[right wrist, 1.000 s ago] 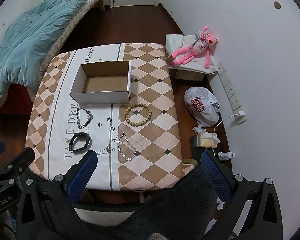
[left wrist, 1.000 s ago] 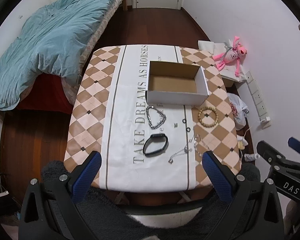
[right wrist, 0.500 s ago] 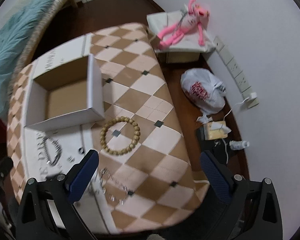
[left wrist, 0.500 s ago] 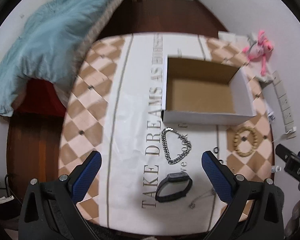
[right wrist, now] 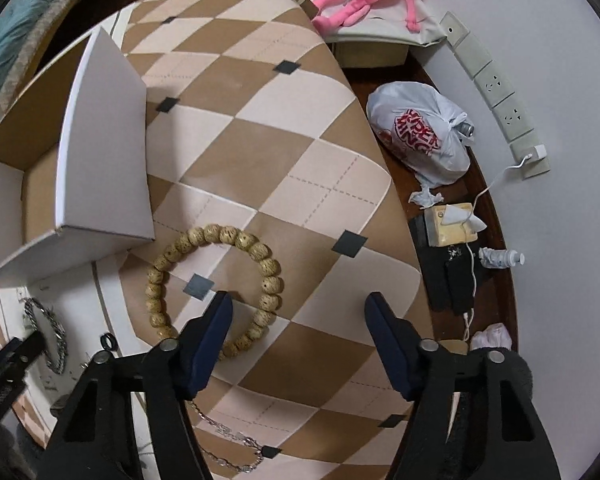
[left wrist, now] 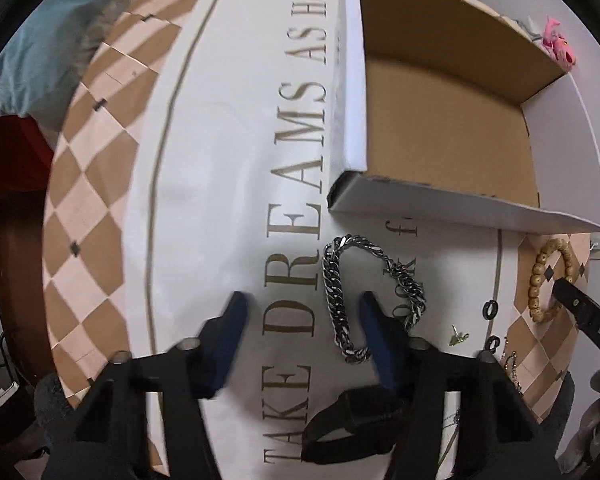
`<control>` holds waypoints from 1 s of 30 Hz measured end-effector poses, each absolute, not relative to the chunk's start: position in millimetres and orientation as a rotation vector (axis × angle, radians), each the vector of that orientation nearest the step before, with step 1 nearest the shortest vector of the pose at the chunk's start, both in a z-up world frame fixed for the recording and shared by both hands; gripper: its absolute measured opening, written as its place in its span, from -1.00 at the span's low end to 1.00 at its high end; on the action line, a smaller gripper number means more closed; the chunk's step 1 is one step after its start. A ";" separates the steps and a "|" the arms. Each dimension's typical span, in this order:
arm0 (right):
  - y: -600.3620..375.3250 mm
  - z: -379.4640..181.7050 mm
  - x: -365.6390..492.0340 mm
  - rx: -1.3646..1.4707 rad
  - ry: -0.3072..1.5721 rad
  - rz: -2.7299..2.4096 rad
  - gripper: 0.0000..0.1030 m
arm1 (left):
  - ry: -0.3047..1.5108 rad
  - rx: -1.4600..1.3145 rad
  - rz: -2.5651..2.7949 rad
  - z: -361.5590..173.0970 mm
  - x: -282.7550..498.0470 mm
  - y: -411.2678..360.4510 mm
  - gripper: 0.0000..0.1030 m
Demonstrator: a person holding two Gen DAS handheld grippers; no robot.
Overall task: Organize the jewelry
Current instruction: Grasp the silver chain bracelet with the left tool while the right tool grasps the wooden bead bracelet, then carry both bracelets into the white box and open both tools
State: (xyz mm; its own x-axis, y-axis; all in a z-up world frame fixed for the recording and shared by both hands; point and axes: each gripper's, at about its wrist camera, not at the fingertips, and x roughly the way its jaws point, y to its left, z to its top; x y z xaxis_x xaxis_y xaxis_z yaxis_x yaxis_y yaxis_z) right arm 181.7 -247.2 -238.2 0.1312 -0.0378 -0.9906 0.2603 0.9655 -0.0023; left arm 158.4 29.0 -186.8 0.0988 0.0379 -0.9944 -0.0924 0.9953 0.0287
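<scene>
Though blurred, chain bracelet (left wrist: 342, 300) between left gripper (left wrist: 302, 304)

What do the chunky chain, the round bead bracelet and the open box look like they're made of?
Chain: likely metal, polished silver-grey; its interlocked links glint.
Bead bracelet: probably wood or seed, matte tan; the beads look pitted and speckled.
Box: cardboard, plain brown inside, smooth white outside, with thin folded walls.

The black band (left wrist: 352, 424) lies partly hidden behind the left tongs (left wrist: 302, 312).
</scene>
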 end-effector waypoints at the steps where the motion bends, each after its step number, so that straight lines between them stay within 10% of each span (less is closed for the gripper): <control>1: -246.9 -237.6 180.9 0.198 1.426 -0.206 0.10 | 1.461 -0.042 0.090 -186.7 159.2 28.5 -0.10; 7: -242.1 -234.3 177.5 0.174 1.400 -0.188 -0.81 | 1.418 -0.046 0.055 -185.7 160.6 27.3 -0.89; 30: -235.7 -130.3 140.4 0.355 1.220 0.086 -0.83 | 1.228 -0.062 -0.103 -100.7 124.8 15.7 -0.90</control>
State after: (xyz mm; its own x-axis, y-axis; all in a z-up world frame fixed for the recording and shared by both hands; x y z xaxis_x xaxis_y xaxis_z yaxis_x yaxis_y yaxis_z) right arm 140.4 -235.7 -130.3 0.3476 0.2539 -0.9026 0.1240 0.9417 0.3127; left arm 124.8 15.7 -100.7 0.3324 -0.1120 -0.9365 0.0450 0.9937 -0.1028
